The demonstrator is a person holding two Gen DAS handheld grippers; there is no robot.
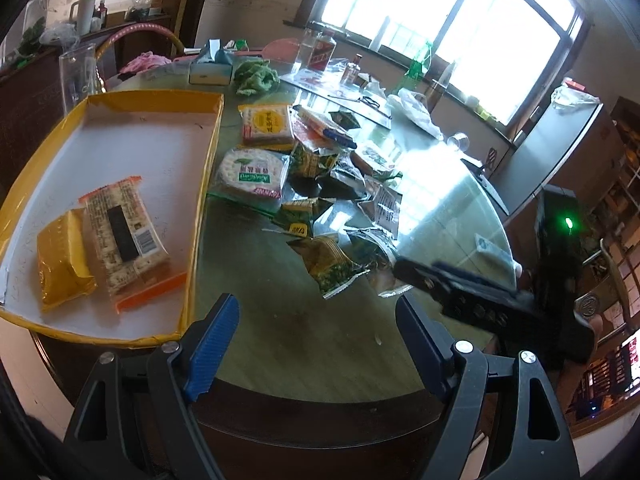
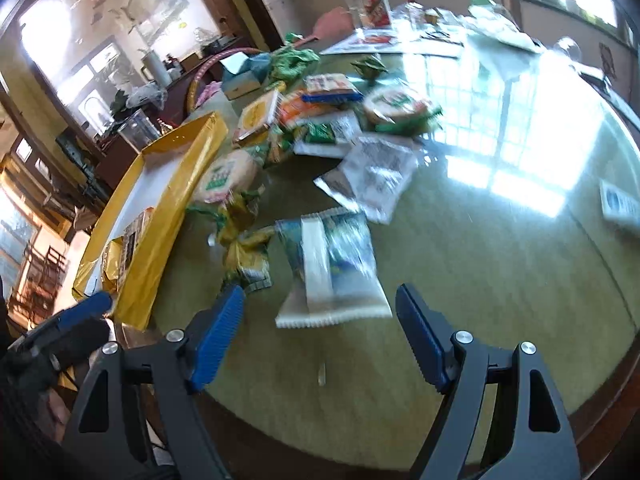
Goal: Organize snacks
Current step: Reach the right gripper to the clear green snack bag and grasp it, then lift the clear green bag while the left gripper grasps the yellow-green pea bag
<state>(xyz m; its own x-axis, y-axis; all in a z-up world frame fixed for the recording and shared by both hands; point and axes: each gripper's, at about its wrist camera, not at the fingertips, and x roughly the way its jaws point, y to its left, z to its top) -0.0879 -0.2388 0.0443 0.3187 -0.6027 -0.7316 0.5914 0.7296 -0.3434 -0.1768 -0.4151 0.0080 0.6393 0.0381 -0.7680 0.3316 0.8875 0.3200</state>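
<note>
- Near the table's [image 1: 280,344] front edge, both grippers, left [image 1: 316,344] and right [image 2: 320,336], hang apart, empty.
- Next: right one grabs the blue packet [image 2: 336,268] for the box [image 1: 120,152].

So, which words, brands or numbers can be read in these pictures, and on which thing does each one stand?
"AKA", it seems, upside down on the green-yellow packet.
Round cracker pack: Chinese characters and a green label, too blurred to read.
Square yellow pack: Chinese characters, too small.
Cracker pack in the yellow tray: barcode and fine print, unreadable.
Bottle: red label, unreadable.
Right wrist view: blurred, nothing legible.
</note>
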